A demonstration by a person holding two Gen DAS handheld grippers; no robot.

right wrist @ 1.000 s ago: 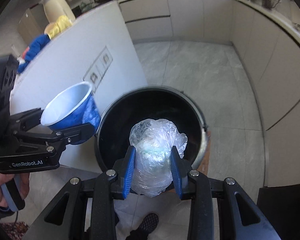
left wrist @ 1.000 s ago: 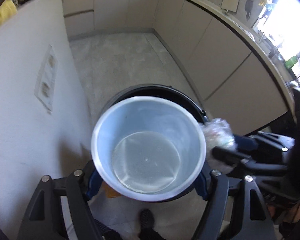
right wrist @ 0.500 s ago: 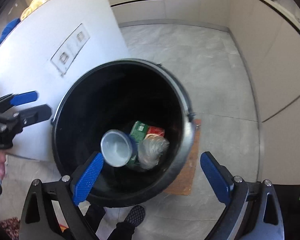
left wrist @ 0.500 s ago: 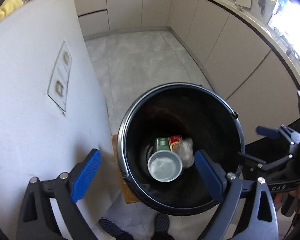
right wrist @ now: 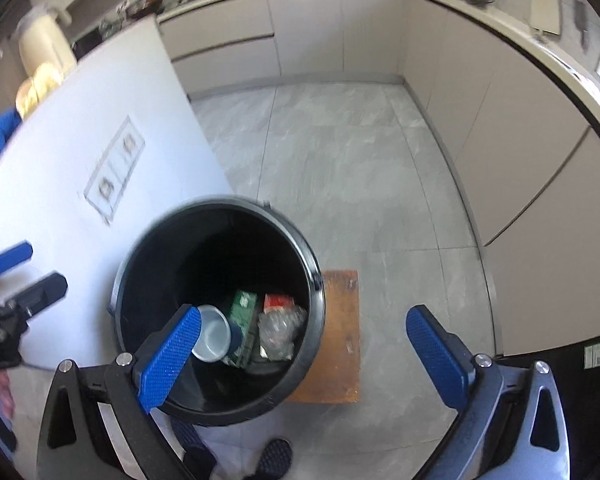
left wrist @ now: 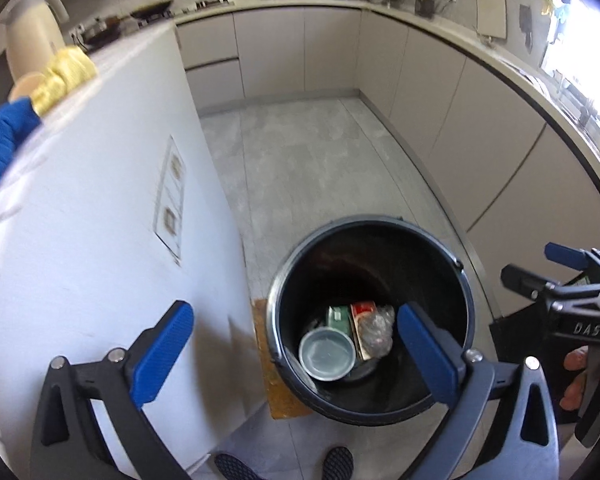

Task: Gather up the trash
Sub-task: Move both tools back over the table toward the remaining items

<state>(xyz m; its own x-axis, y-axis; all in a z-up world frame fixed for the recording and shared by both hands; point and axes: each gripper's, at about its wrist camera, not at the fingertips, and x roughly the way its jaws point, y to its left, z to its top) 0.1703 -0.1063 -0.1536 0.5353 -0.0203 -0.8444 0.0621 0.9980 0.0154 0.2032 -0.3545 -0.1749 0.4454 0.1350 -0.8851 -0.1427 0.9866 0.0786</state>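
White cabinet panel stands at left, just beside the black trash bin on the grey tiled floor. Left hand-held gripper is released, jaws just opened wide, nothing between the pads; it hangs above the bin's left rim. Inside the bin, at the bottom: a blue cup lying mouth-up, a green and red carton touching it, and a crumpled clear plastic bag against the carton. A wooden board lies under the bin. Right hand-held gripper is likewise released, jaws just opened, empty, over the bin's right side.
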